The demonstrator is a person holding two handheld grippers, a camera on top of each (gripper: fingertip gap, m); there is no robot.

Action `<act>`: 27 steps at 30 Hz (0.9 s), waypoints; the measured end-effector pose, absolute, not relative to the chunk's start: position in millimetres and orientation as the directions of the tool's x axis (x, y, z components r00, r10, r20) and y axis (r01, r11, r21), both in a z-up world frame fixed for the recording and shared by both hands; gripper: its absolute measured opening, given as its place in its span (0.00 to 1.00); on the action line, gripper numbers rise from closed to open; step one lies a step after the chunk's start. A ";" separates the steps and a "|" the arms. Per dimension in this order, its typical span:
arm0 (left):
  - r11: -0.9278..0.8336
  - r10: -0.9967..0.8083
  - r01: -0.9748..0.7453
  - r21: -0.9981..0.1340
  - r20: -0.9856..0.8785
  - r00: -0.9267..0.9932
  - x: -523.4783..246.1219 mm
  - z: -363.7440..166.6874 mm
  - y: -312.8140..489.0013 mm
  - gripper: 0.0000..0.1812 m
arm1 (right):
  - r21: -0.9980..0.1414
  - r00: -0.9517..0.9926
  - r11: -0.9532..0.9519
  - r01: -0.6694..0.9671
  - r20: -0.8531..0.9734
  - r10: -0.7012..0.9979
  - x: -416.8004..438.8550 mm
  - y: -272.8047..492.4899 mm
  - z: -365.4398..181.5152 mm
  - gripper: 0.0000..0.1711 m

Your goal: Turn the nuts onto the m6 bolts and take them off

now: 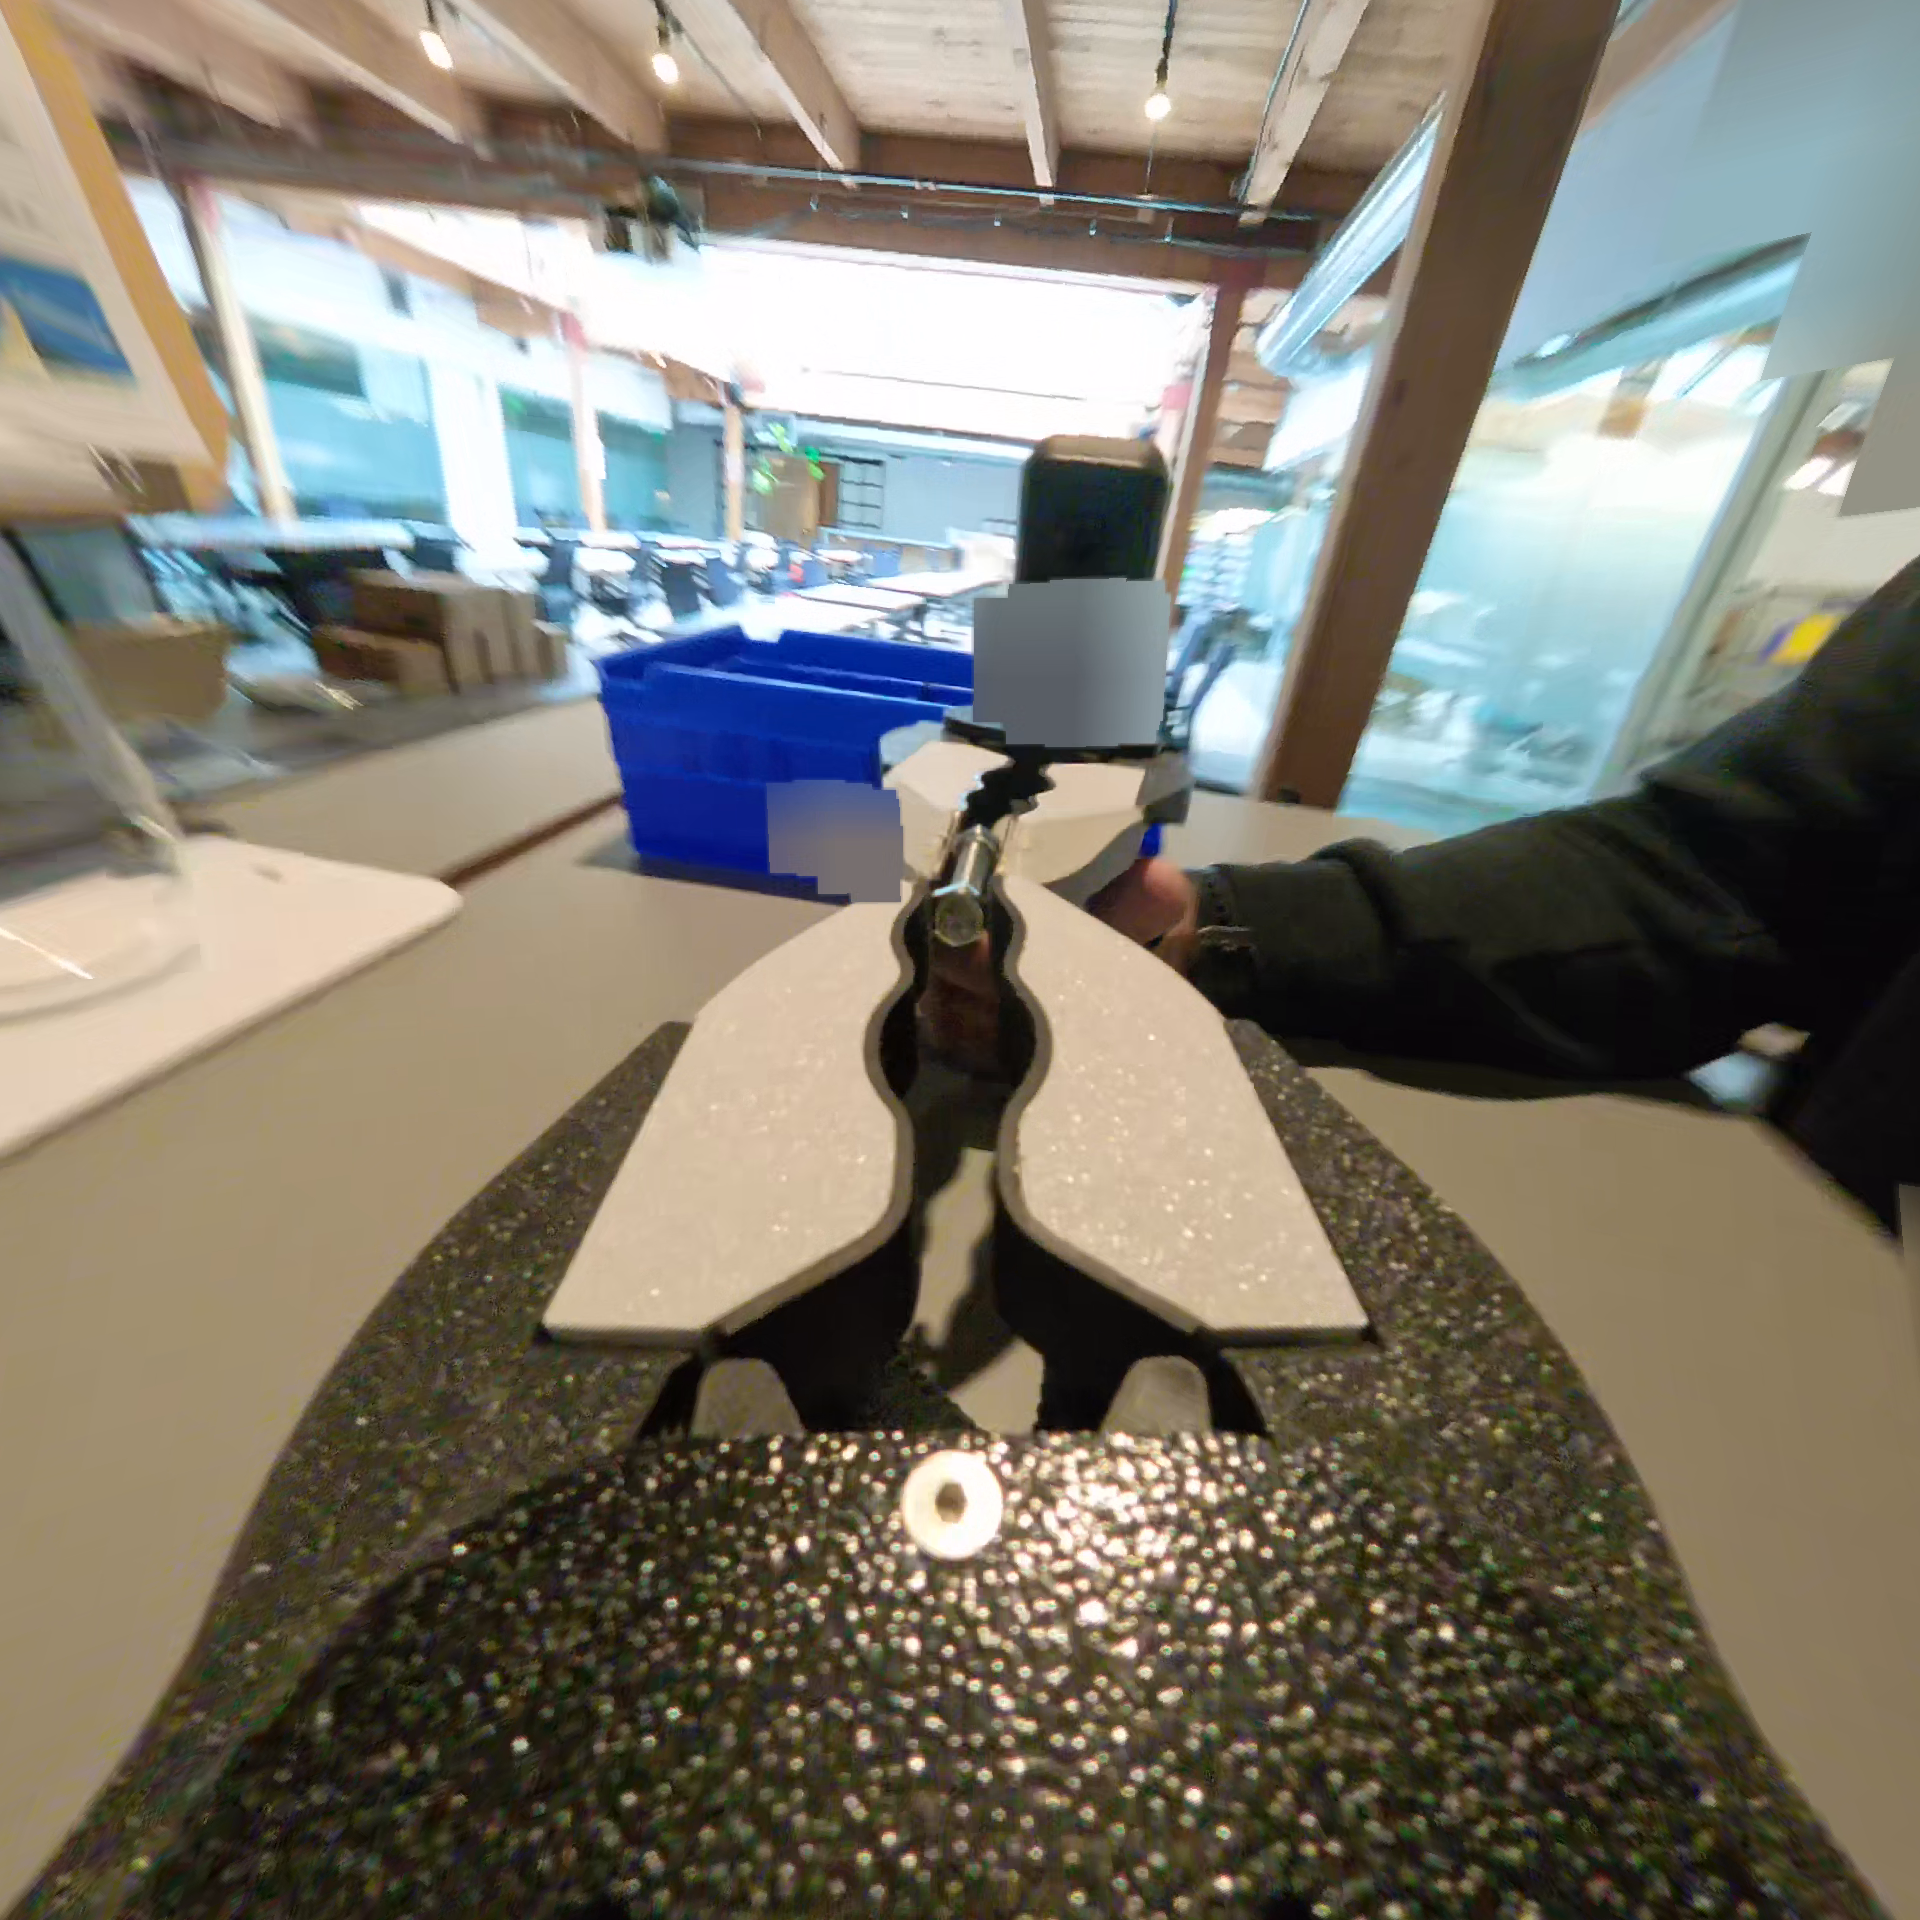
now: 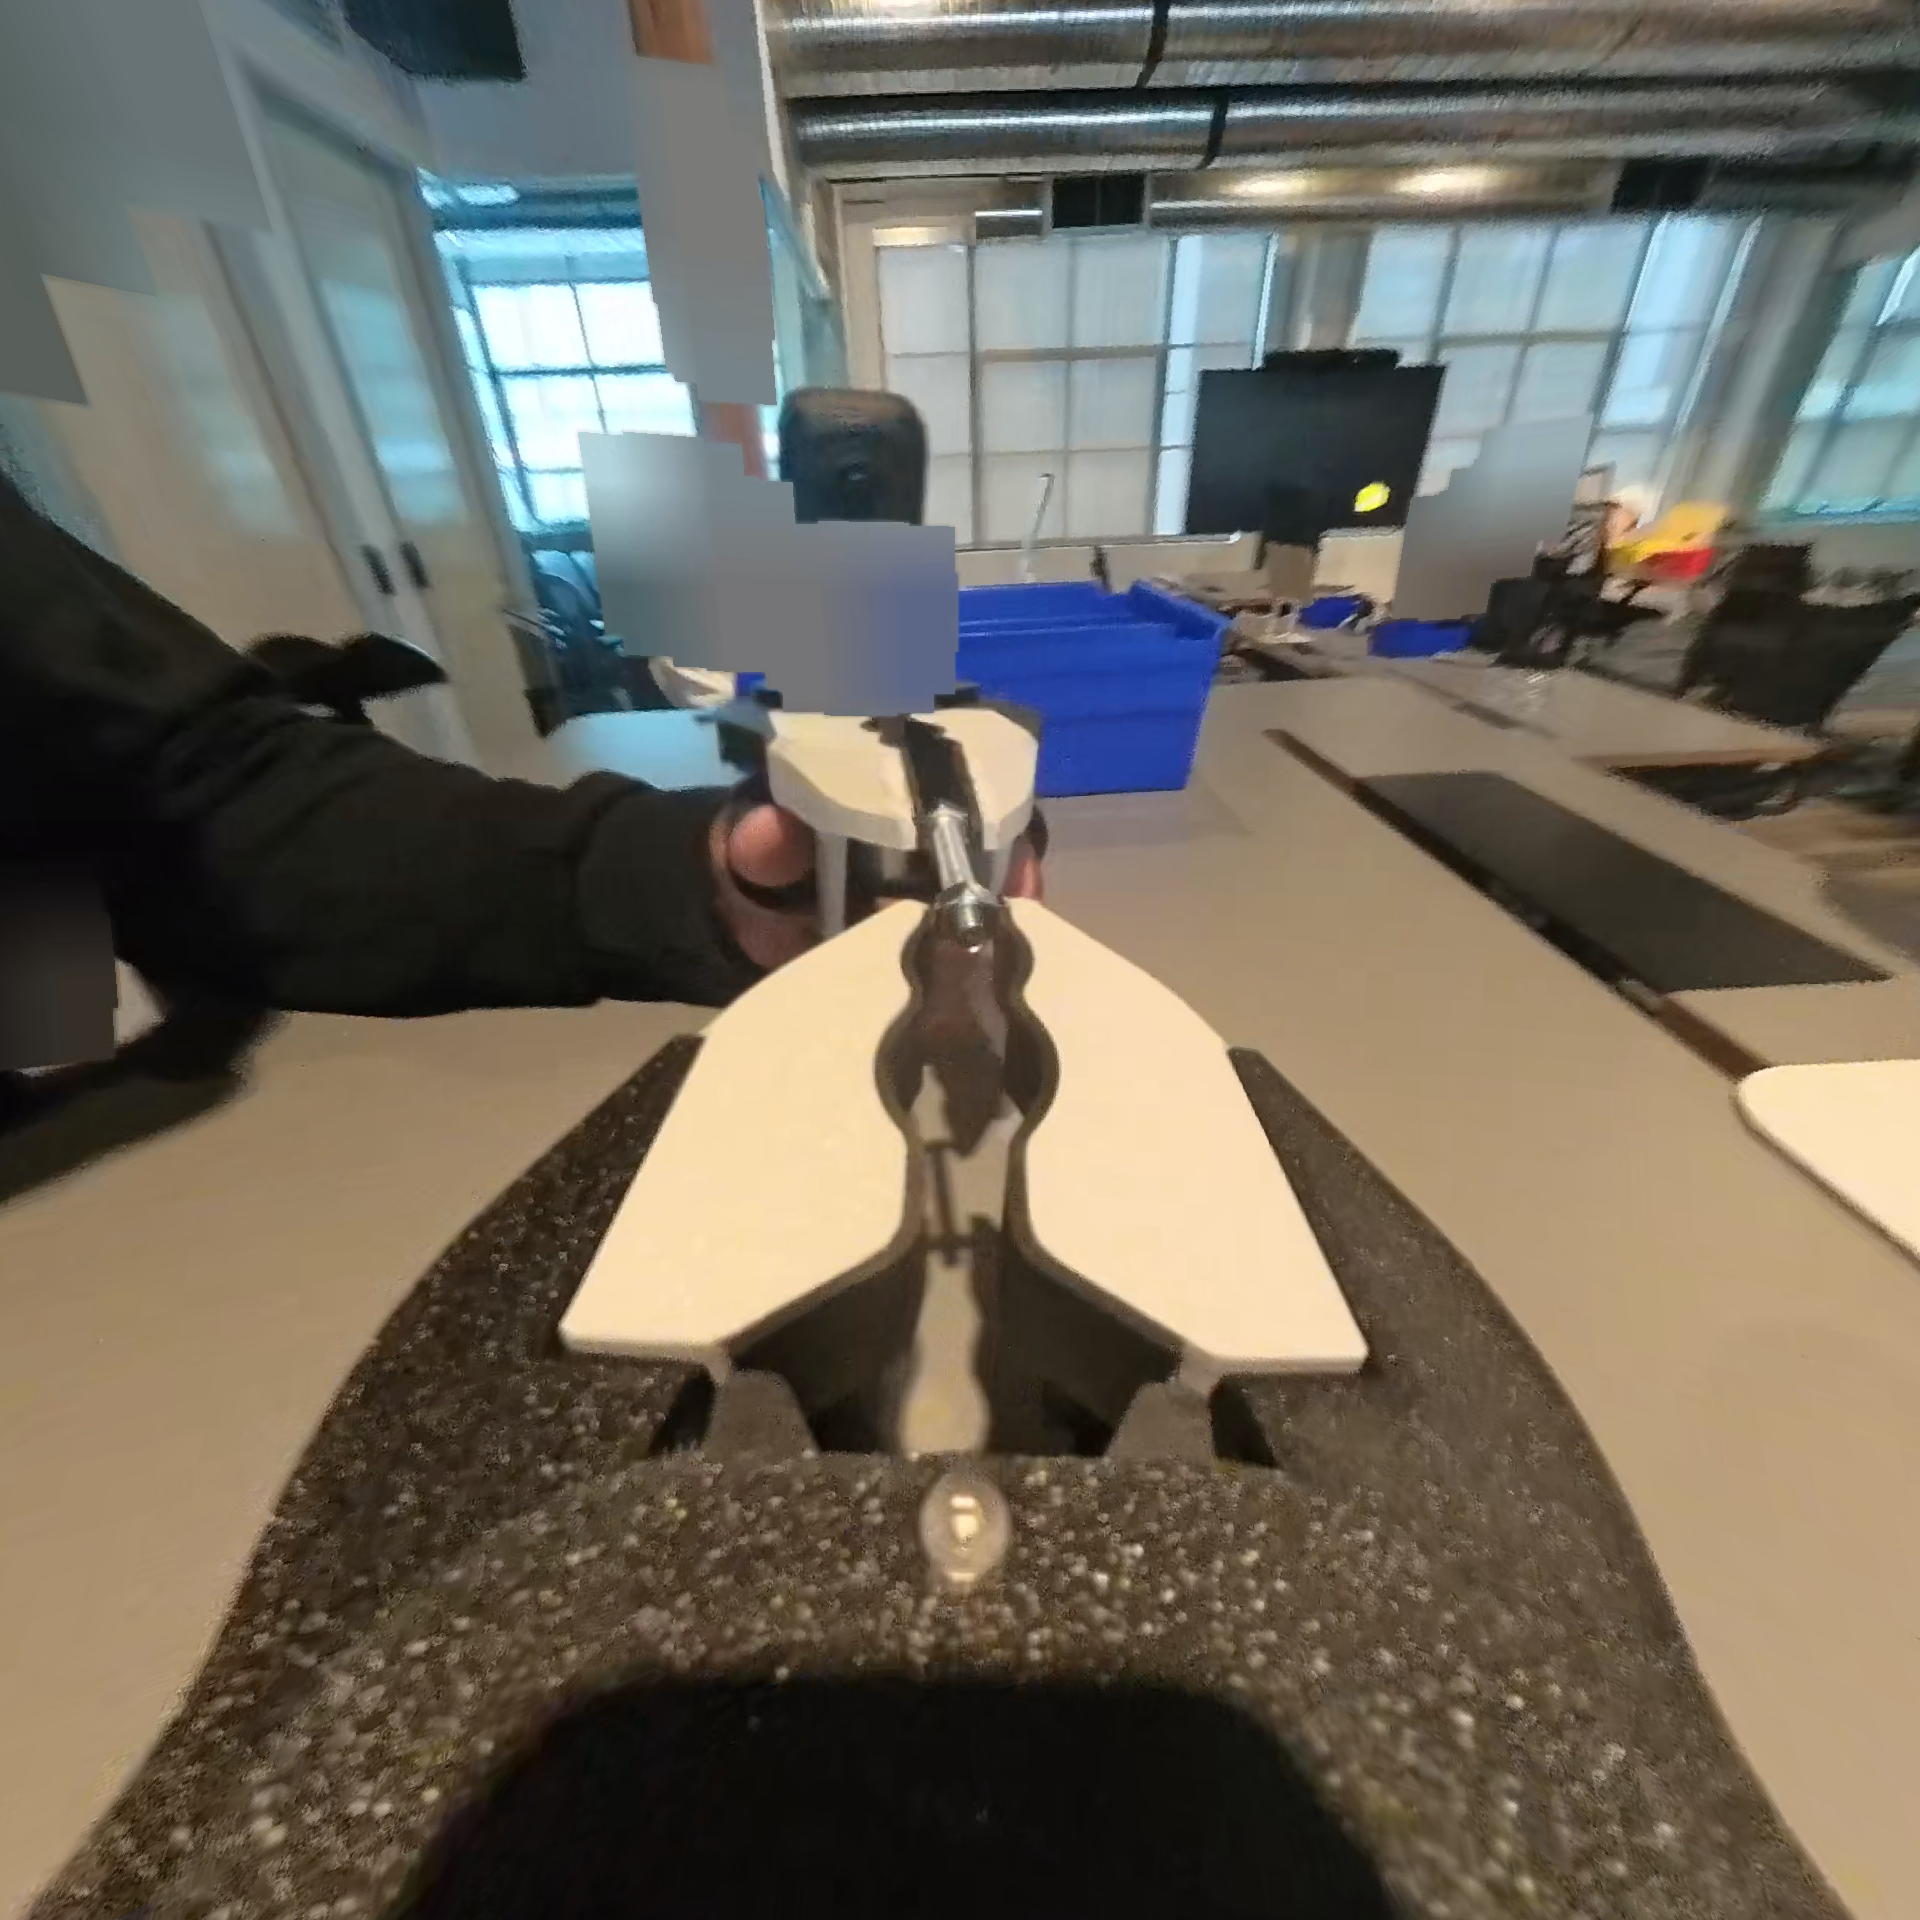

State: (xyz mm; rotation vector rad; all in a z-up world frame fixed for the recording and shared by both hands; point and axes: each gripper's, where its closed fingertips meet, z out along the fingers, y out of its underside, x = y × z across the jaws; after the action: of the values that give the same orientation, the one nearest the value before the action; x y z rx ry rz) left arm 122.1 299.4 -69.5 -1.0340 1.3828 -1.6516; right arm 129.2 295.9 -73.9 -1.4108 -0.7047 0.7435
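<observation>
A large workshop hall with timber ceiling beams point(image 1: 935, 94), silver ducting point(image 2: 1351, 94) and tall paned windows point(image 2: 1091, 364) is seen beyond the fingers. No brand or legible writing can be made out; a blurred blue and white poster point(image 1: 62, 322) is seen far left of the left fingers, its print unreadable. A dark screen on a stand point(image 2: 1314, 447) is placed far ahead of the right fingers. A smooth grey bench point(image 1: 312, 1143) is spread beneath both tools. A stack of blue plastic bins point(image 1: 748, 727) is set on it behind the fingers, and a flat white board point(image 1: 208, 956) lies to the left of the left fingers. A person's black sleeve point(image 1: 1558, 935) is seen behind each tool.

The left gripper point(image 1: 961, 920) and the right gripper point(image 2: 966, 914) are pointed tip to tip above the bench. A shiny steel bolt point(image 1: 971, 862) is bridged between them: the hex end is pinched in the narrowed white fingers point(image 1: 790, 1122) of the left gripper, and the other end is clamped by the right gripper's fingers point(image 2: 1143, 1143). Whether a nut is included cannot be told.
</observation>
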 end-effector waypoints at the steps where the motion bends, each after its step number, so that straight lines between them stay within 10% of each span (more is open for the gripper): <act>1: -0.226 -0.878 -0.002 -0.974 0.205 -0.433 121.4 -70.6 300.0 0.05 | -0.997 0.620 0.073 0.009 0.063 0.782 129.1 296.9 -74.1 0.06; 5: -0.404 -0.782 -0.111 -0.908 0.406 -0.473 119.9 -73.8 302.2 0.06 | -0.965 0.669 0.206 0.162 0.261 0.696 128.8 300.0 -76.8 0.06; 10: -0.330 -0.841 0.010 -0.944 0.289 -0.457 118.6 -65.0 303.6 0.05 | -0.997 0.635 0.074 0.018 0.068 0.770 129.4 297.3 -75.7 0.26; 22: -0.082 -0.912 0.108 -0.991 0.031 -0.409 118.8 -64.9 293.6 0.05 | -0.985 0.476 -0.112 -0.134 -0.164 0.864 123.7 286.2 -70.4 0.06; 27: -0.315 -0.805 -0.066 -0.947 0.303 -0.511 116.4 -71.1 290.9 0.06 | -0.997 0.572 0.081 0.015 0.075 0.817 123.7 286.3 -70.1 0.06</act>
State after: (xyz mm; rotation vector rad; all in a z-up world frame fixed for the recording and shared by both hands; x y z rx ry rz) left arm 116.4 290.9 -71.1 -1.1266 1.4087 -1.8774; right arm 123.7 286.3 -70.1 -1.3716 -0.7828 0.7015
